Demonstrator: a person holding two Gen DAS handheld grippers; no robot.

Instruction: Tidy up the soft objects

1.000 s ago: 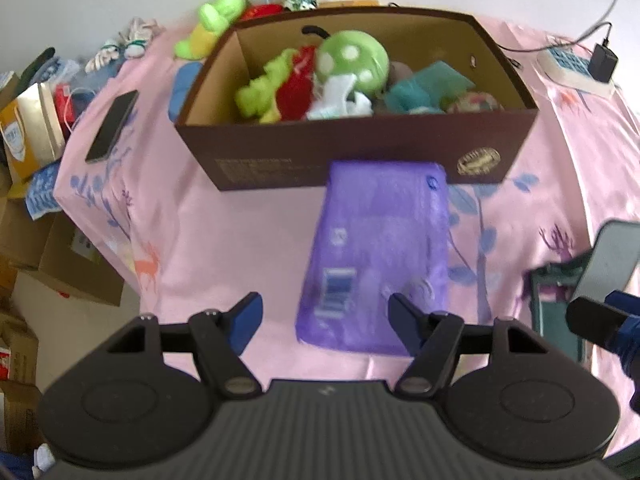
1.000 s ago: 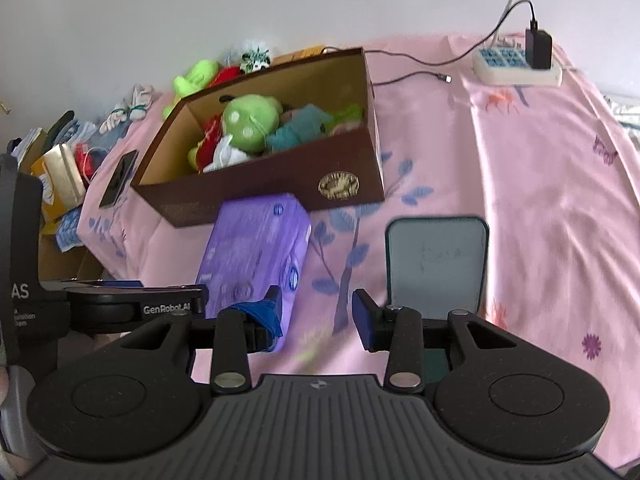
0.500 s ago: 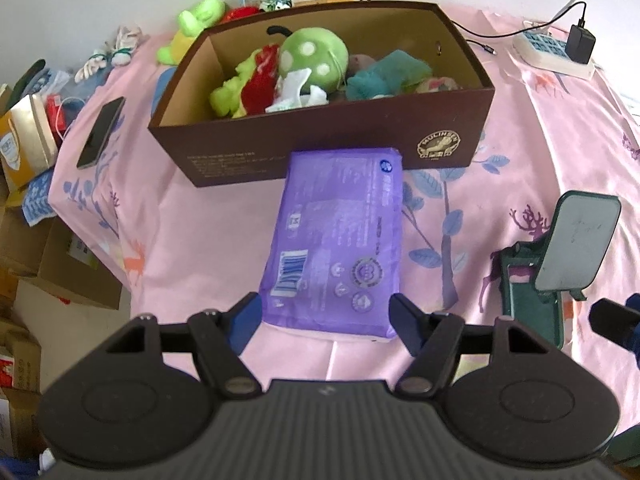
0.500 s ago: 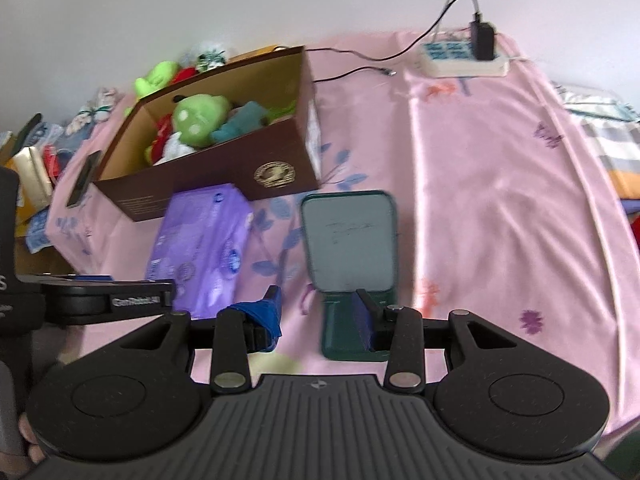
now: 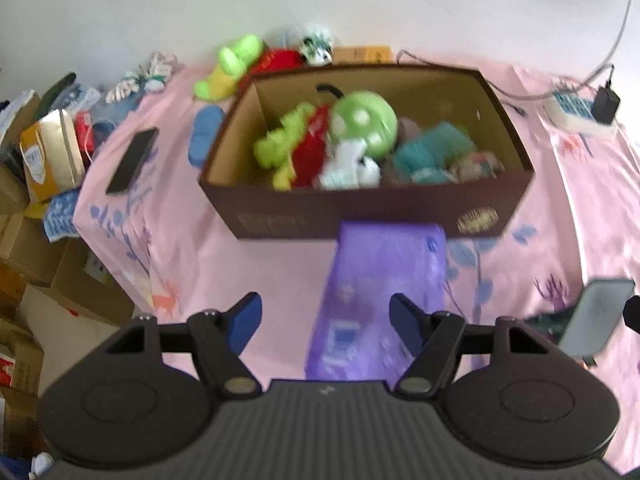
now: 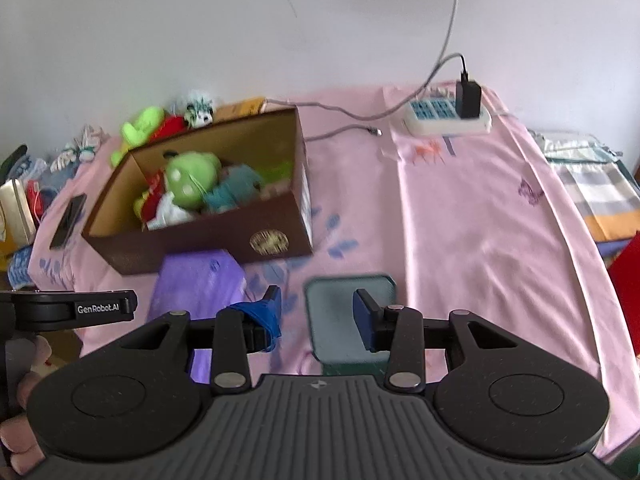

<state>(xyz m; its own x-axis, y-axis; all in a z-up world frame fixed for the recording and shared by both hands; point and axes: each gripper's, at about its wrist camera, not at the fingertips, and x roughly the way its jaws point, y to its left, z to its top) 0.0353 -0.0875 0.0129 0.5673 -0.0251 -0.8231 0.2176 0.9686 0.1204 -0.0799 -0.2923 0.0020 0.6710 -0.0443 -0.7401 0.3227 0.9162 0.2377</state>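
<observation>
Left claw (image 5: 325,318) nearer brown box (image 5: 360,216)

A plain white wall (image 6: 200,32) backs a table under a pink printed cloth (image 6: 480,220), cardboard boxes (image 5: 28,248) stacked beside it.

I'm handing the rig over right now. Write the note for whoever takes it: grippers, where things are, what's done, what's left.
Left gripper: open, empty, above the near end of the purple pack.
Right gripper: open, empty, over the green stand.
Brown box: already holds several plush toys, including the green spotted plush.
Left: the purple pack lies on the pink cloth against the box front; the lime plush and others lie behind the box.
</observation>
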